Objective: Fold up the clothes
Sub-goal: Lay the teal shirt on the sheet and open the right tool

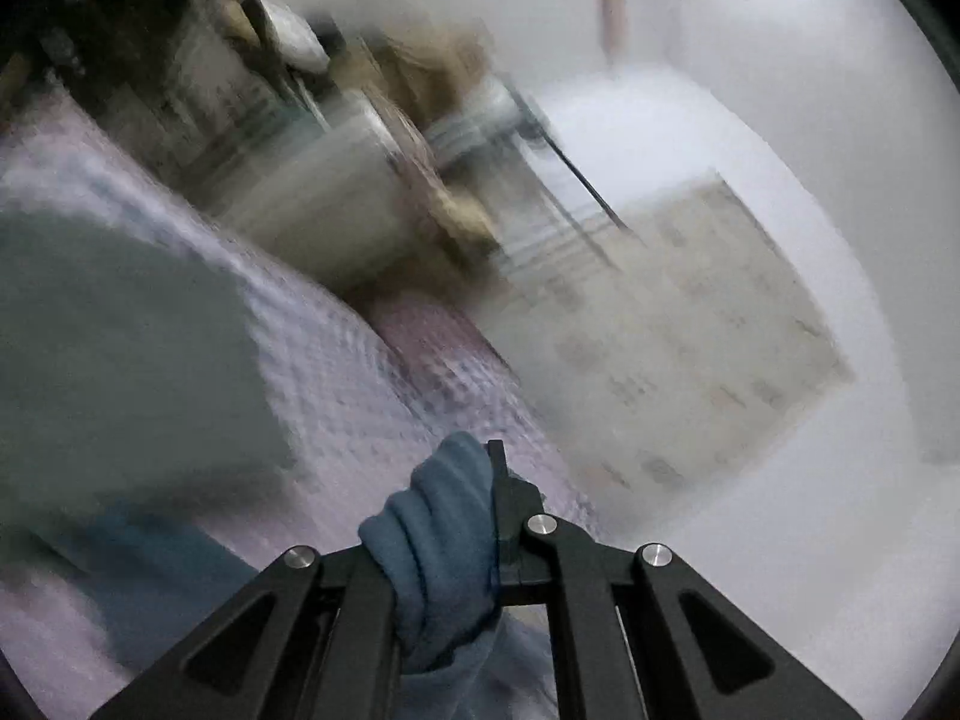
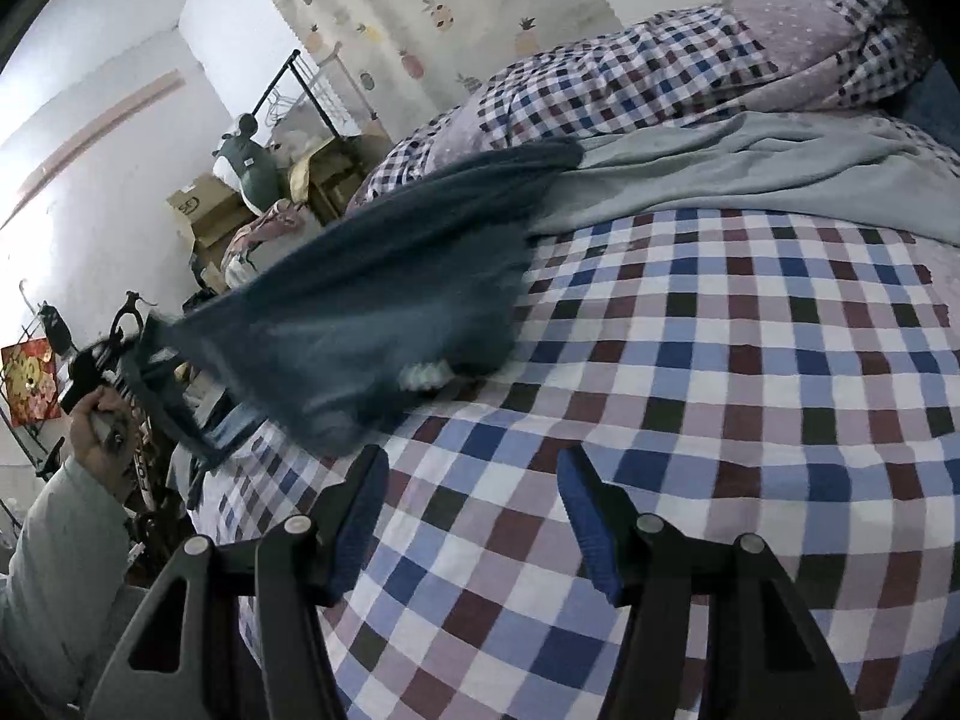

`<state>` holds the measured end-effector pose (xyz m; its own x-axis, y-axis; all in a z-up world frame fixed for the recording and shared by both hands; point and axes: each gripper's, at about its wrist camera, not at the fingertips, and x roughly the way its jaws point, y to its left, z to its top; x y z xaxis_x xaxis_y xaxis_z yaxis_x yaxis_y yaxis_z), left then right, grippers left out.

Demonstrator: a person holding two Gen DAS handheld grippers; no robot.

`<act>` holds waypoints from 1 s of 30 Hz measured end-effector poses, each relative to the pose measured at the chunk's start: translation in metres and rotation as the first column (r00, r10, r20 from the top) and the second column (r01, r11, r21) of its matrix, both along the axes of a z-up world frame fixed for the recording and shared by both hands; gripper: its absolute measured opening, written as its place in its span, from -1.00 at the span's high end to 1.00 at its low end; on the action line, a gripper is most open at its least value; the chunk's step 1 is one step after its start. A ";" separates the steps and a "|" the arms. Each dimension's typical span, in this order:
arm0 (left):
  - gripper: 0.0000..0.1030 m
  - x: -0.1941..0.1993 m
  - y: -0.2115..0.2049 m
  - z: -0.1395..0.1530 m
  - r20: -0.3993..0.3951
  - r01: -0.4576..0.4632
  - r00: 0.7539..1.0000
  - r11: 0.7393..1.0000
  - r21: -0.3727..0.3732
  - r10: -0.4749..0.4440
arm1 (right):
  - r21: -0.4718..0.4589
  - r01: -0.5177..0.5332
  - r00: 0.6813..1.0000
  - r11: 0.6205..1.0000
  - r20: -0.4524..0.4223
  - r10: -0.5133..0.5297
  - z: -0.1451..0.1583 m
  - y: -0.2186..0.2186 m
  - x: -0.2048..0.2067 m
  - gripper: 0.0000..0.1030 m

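A: Left claw point(image 1: 474, 540) is clamping a bunched edge of the dark blue fleece garment point(image 2: 372, 324); in the right wrist view it's stretching from mid-left across the checked bedspread point(image 2: 720, 360).
B: Right claw point(image 2: 474, 510) is gaping, holding nothing, low centre.
A: Advice: it should be pinching the garment's opposite corner, keeping the cloth taut off the pale grey-green cloth point(image 2: 750, 174).

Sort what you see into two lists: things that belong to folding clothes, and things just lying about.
Belongs to the job:
blue garment
pale green garment
left gripper, shut on the blue garment
right gripper, open
checked bedspread

Lying about:
cardboard boxes
pineapple curtain
clothes rack
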<state>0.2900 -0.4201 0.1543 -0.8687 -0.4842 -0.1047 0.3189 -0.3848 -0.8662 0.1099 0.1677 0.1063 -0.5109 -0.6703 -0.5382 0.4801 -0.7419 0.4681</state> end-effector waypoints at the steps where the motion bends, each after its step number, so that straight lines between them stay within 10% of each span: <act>1: 0.95 0.007 -0.003 0.000 0.031 -0.053 0.998 0.998 -0.013 0.054 | 0.001 -0.004 1.000 1.000 0.001 0.004 -0.001 -0.003 -0.001 -0.22; 6: 0.95 0.031 -0.016 0.000 0.187 -0.270 0.940 0.958 -0.100 0.285 | 0.032 -0.035 0.999 0.999 0.002 0.034 -0.006 -0.028 -0.005 -0.22; 14: 0.61 0.014 -0.047 -0.031 0.460 -0.240 0.860 0.971 -0.017 0.220 | 0.122 -0.111 0.994 0.986 0.009 0.110 -0.022 -0.078 -0.008 -0.22; 16: 0.16 0.014 -0.047 -0.036 0.472 -0.225 0.859 0.974 0.003 0.197 | 0.134 -0.132 0.991 0.982 0.017 0.130 -0.027 -0.085 -0.008 -0.22; 22: -0.24 0.032 -0.035 -0.037 0.412 -0.195 0.897 0.980 0.046 0.160 | 0.154 -0.178 0.984 0.972 0.030 0.175 -0.035 -0.097 -0.005 -0.22; 30: -0.37 0.071 -0.041 -0.103 0.374 -0.165 0.927 0.898 0.409 0.000 | 0.164 -0.211 0.977 0.964 0.038 0.208 -0.038 -0.103 -0.004 -0.22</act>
<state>0.3611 -0.4609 0.0517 -0.6904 -0.3887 -0.6102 0.6501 0.0367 -0.7590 0.1060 0.0647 0.0687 -0.3566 -0.6612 -0.6600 0.6247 -0.6941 0.3578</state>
